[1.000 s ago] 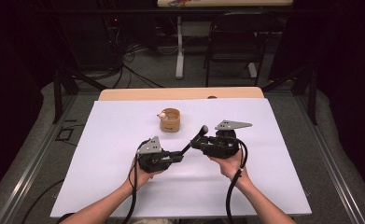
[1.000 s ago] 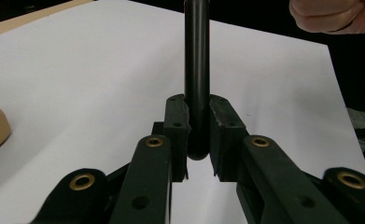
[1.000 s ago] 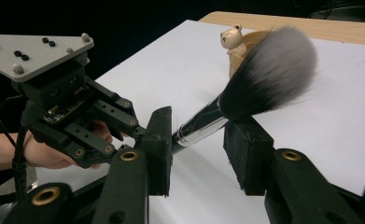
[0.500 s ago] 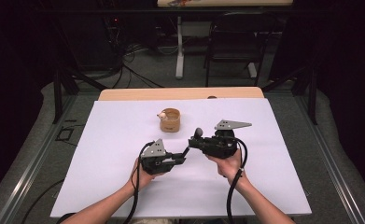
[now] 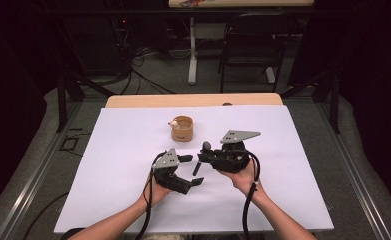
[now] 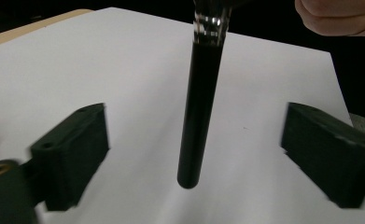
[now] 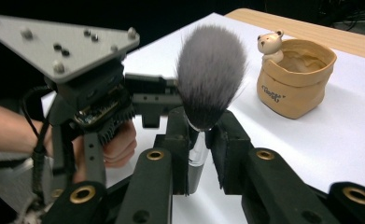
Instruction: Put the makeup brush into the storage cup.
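A makeup brush with a grey bristle head (image 7: 210, 74) and black handle (image 6: 196, 116) hangs above the white table cover (image 5: 293, 165). My right gripper (image 7: 200, 140) is shut on it at the silver ferrule, bristles up; in the high view this gripper (image 5: 202, 159) points left. My left gripper (image 5: 193, 170) has just been opening its jaws. They stand wide on either side of the handle's lower end, and neither finger (image 6: 73, 154) touches it. A tan bag-shaped cup (image 5: 182, 128) with a small bear on its rim stands behind both grippers.
The cup (image 7: 294, 79) sits close beyond the bristles in the right gripper view. The left gripper's grey plate (image 7: 61, 39) and hand are right beside the brush. A wooden table edge (image 5: 193, 100) runs along the back; a chair (image 5: 255, 47) stands beyond it.
The left gripper's jaws have let go of the brush handle and spread wide. The right gripper has closed on the brush near its head. Both hands stayed about where they were.
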### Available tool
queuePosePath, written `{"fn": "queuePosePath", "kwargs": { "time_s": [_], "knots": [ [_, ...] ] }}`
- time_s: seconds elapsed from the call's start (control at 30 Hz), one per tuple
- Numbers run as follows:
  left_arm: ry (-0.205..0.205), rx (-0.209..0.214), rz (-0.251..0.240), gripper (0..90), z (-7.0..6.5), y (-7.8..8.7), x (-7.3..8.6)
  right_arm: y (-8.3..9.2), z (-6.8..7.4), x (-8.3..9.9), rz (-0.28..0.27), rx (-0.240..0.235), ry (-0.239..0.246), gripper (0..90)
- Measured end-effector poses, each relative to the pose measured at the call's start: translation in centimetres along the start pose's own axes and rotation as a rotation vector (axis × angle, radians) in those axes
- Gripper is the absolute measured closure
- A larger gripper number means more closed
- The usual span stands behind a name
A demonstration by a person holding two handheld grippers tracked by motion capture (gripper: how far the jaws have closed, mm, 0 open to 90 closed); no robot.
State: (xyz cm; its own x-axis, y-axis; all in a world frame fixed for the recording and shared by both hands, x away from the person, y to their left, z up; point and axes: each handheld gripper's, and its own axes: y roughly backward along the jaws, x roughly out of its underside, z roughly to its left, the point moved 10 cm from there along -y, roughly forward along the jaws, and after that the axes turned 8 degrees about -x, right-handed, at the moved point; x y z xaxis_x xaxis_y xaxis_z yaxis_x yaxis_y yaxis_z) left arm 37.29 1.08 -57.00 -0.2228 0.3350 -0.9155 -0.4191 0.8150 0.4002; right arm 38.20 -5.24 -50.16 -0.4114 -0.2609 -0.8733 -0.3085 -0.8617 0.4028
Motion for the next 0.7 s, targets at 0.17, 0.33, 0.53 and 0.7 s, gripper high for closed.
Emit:
{"fn": "queuePosePath", "kwargs": {
  "time_s": [0.17, 0.33, 0.53, 0.7],
  "knots": [
    [0.006, -0.013, -0.025, 0.7, -0.3, -0.1, -0.5, -0.6, 0.7, 0.2, 0.043, 0.018, 0.055, 77.4],
    [0.021, -0.025, -0.056, 18.2, -0.3, 0.0, -0.9, -0.9, 0.9, 0.5, 0.084, 0.041, 0.099, 77.4],
    [0.032, -0.012, -0.088, 43.3, -0.3, 0.4, -1.2, -1.0, 1.0, 0.7, 0.100, 0.050, 0.114, 77.3],
    [0.042, -0.006, -0.093, 57.9, -0.2, 0.5, -1.1, -1.1, 1.0, 0.8, 0.111, 0.059, 0.126, 77.4]
  ]
}}
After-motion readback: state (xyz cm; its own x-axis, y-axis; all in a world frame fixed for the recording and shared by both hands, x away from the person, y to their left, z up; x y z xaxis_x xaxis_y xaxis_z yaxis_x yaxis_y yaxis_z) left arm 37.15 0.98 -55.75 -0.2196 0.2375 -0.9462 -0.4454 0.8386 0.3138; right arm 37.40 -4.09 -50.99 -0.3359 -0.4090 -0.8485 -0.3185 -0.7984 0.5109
